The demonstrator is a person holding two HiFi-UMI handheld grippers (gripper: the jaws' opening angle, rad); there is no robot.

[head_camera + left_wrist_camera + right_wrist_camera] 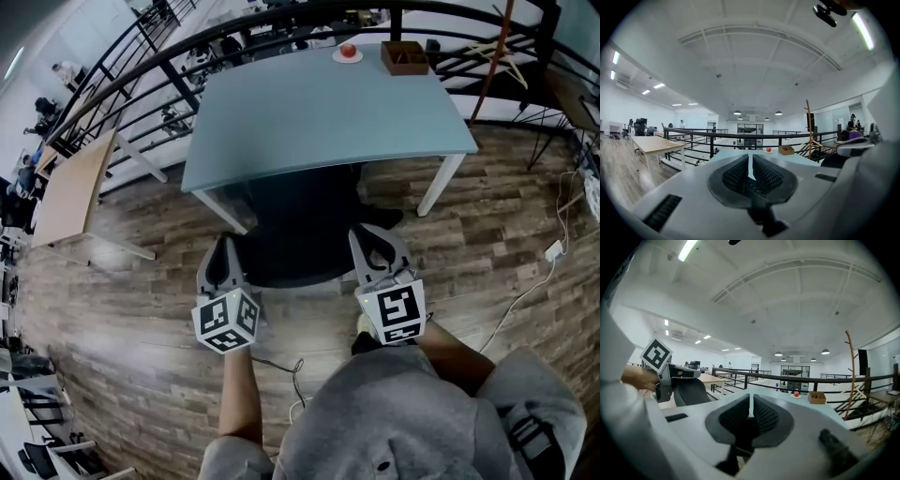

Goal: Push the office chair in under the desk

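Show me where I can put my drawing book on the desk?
Almost all of the desk is bare, from the near edge and both near corners up to the far left corner. The only crowded bit is the far edge toward the right, where an apple on a plate sits beside a box.

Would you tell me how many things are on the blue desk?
3: an apple on a plate at the far edge, and a box just right of them. None seem hidden.
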